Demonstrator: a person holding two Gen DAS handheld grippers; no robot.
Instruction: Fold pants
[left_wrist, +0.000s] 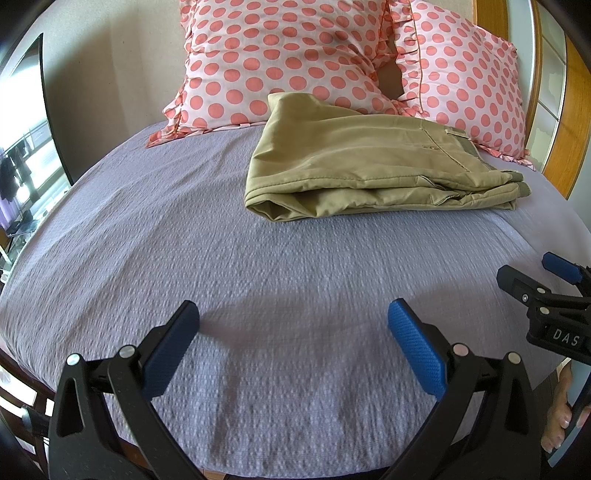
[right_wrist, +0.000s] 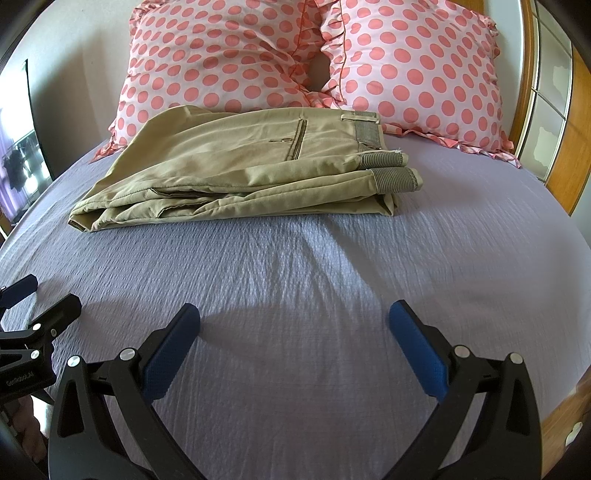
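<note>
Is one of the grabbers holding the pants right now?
No, the khaki pants lie folded near the pillows, while the right gripper and left gripper hang open over bare bedspread.

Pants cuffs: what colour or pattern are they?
The cuffs are ribbed grey-olive, darker than the khaki pants. The right wrist view shows them best.

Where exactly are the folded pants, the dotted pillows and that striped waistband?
folded pants (right_wrist: 221, 173): right wrist view, top layer of fabric.
dotted pillows (right_wrist: 221, 62): right wrist view, face of the left pillow.
striped waistband (right_wrist: 395, 179): right wrist view, ribbed edge.
</note>
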